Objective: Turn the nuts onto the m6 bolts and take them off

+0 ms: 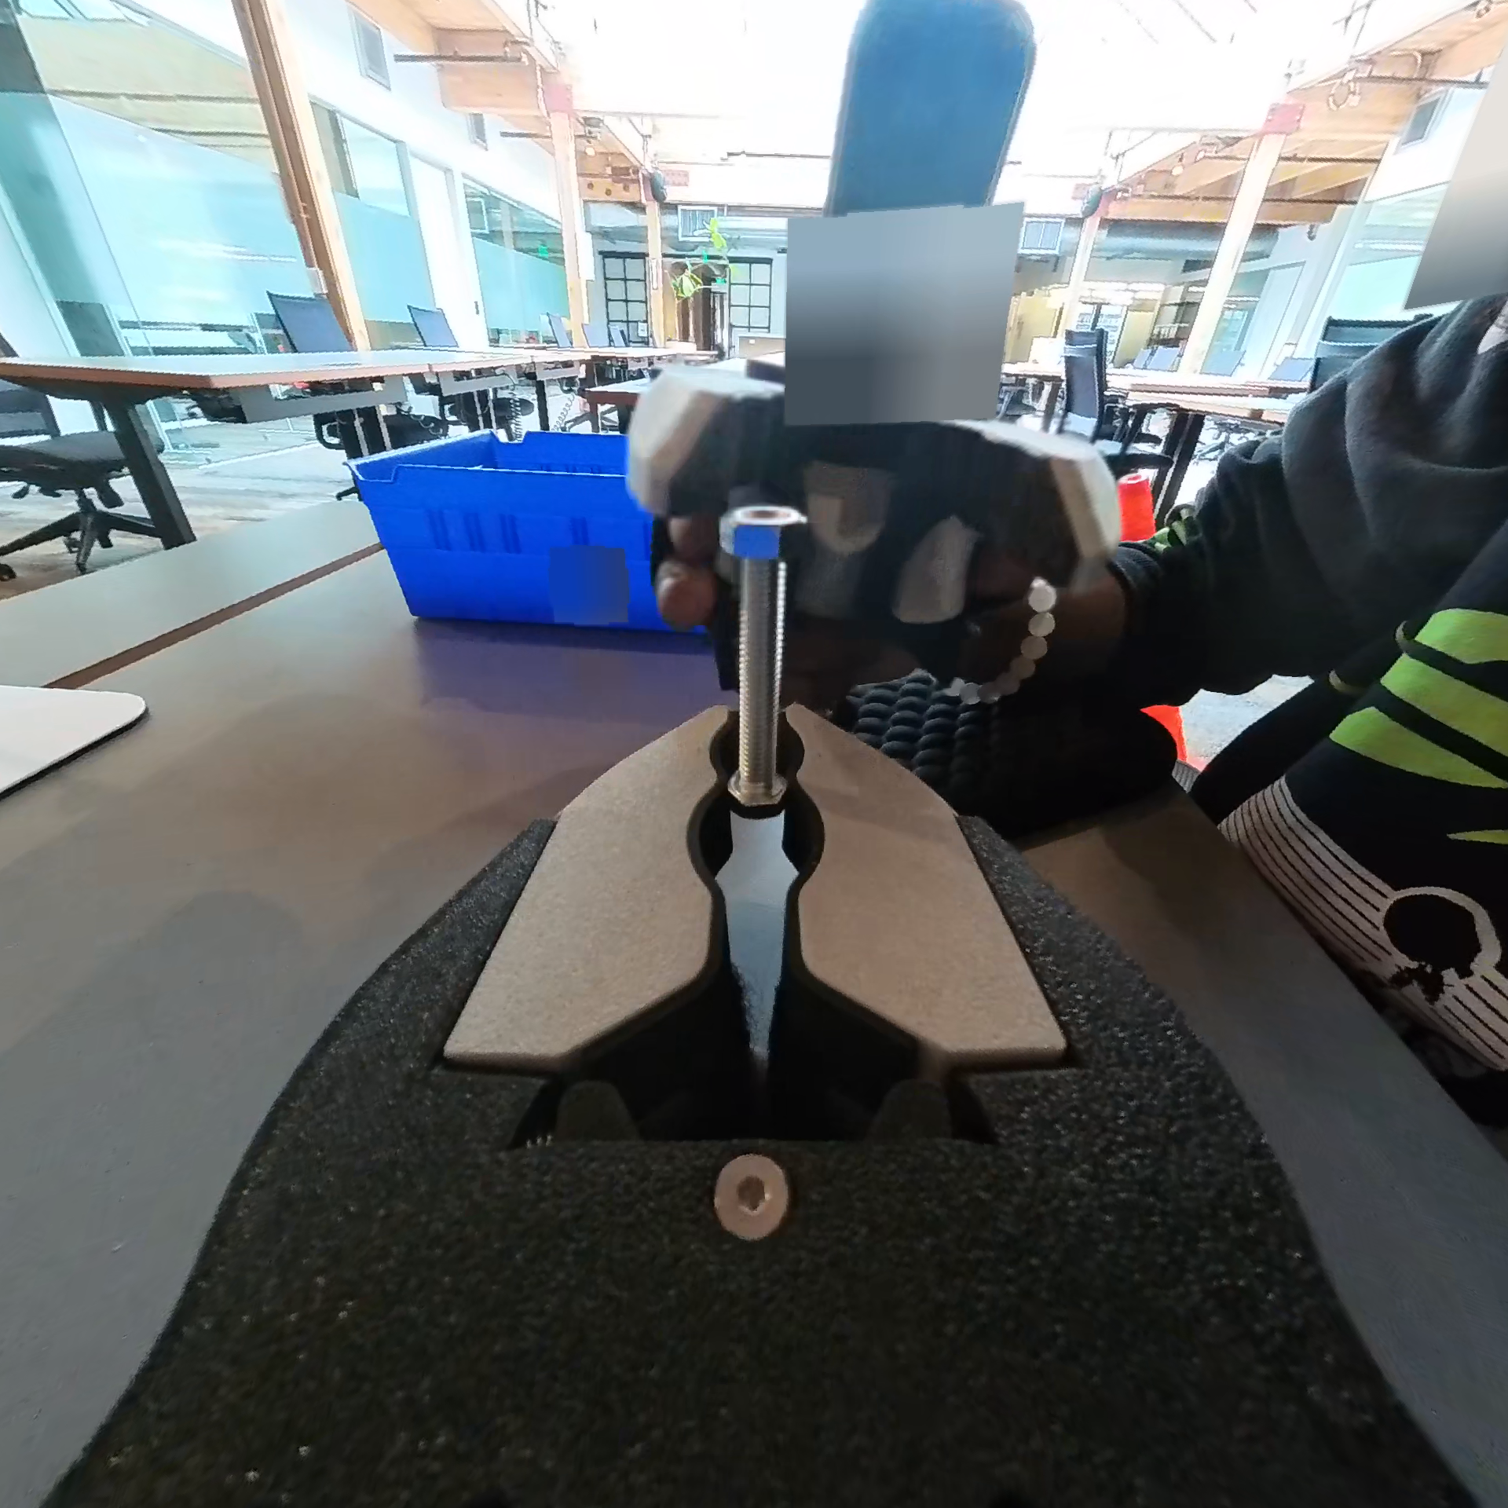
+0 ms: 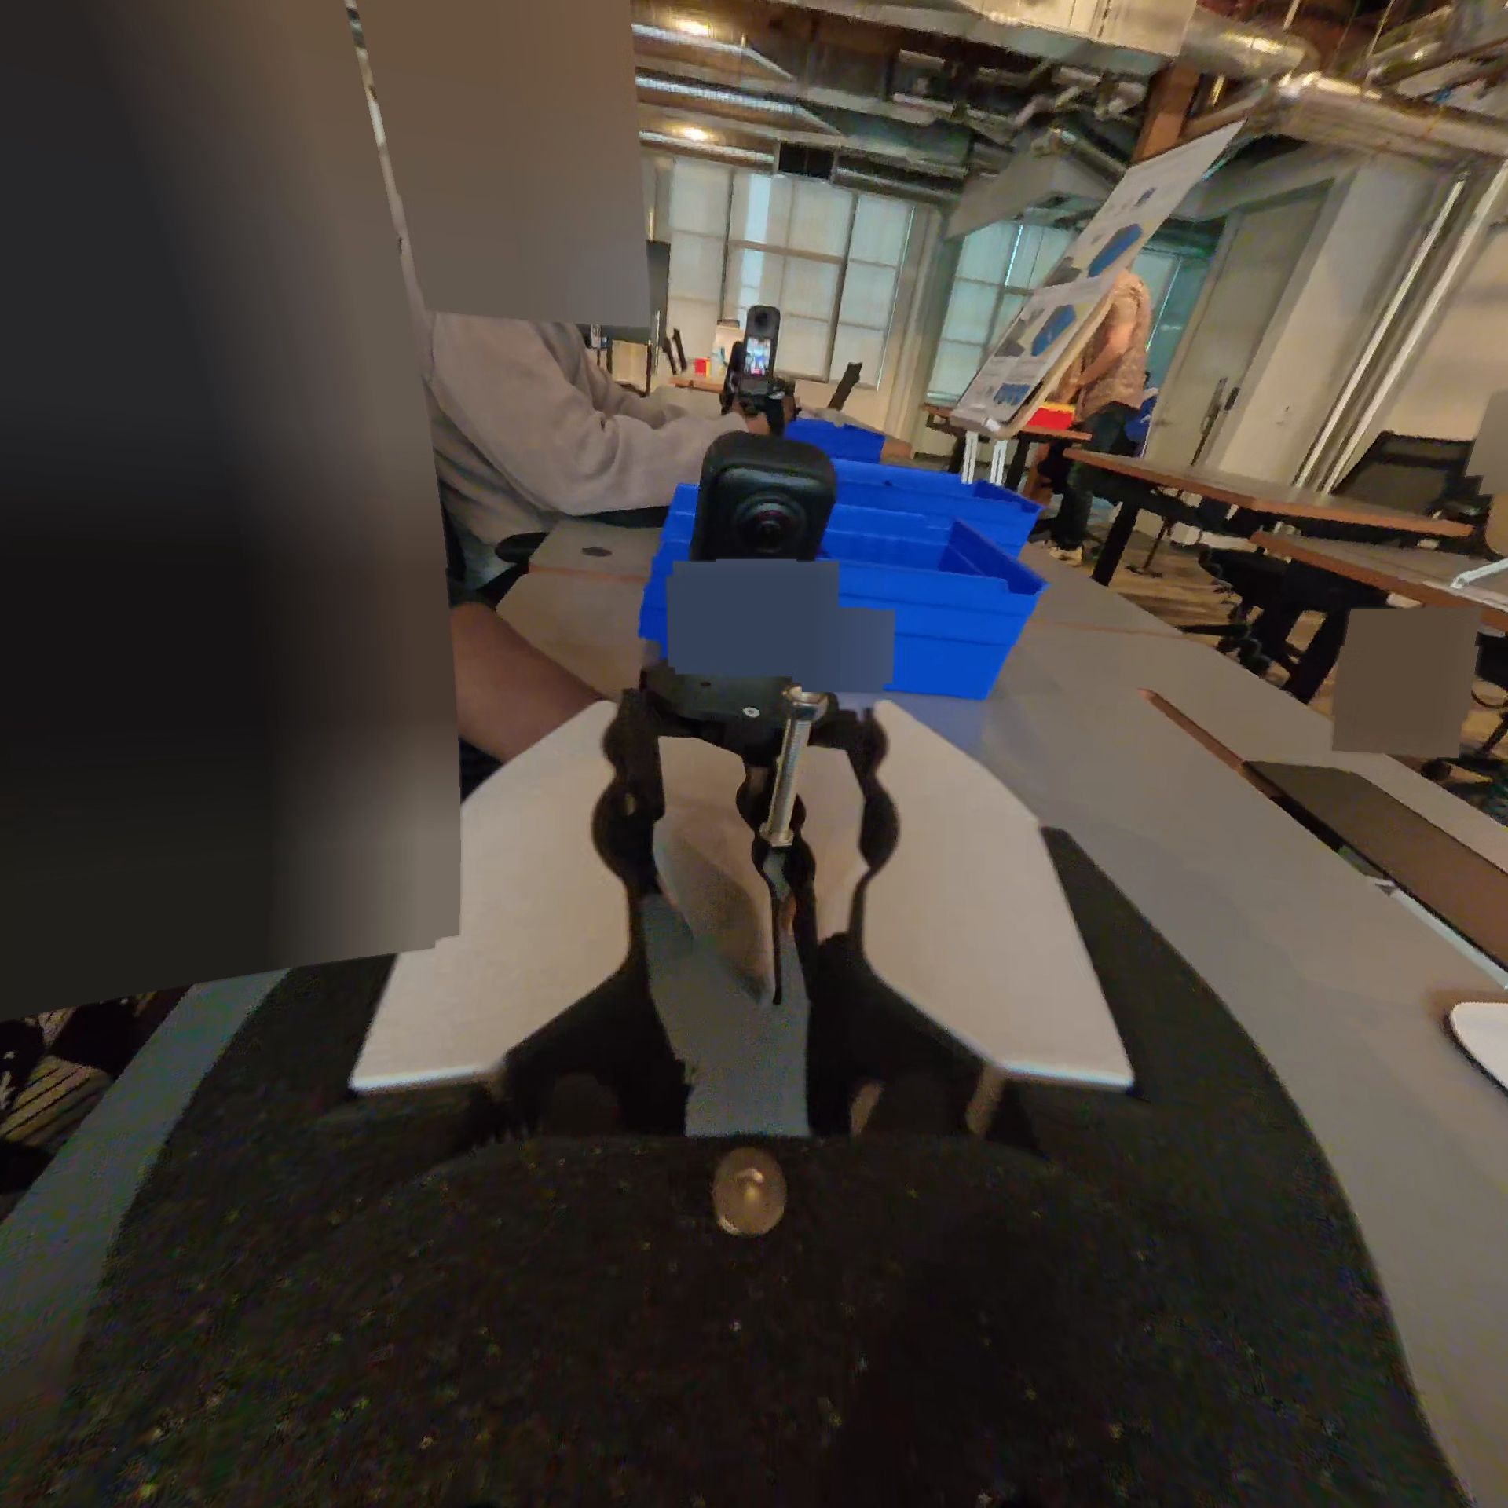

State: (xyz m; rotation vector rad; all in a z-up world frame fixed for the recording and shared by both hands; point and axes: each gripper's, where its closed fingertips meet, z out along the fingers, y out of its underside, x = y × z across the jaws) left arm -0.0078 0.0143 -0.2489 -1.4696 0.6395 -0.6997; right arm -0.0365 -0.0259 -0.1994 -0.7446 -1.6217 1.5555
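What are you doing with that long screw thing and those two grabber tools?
A person is working at a table with a gripper in each hand. The left gripper is shut on a long silver bolt and holds it upright, with one nut low down by the fingers and another nut at the top. The right gripper is open, its fingers either side of the bolt without touching it. A blue bin stands behind.

Bright threaded metal on the bolt (image 1: pixel 759 653) and nut (image 1: pixel 757 790); matt grainy pads (image 1: pixel 620 898) set in rough black foam-like casing; glossy blue plastic bin (image 1: pixel 490 530); smooth matt desk (image 1: pixel 286 775).
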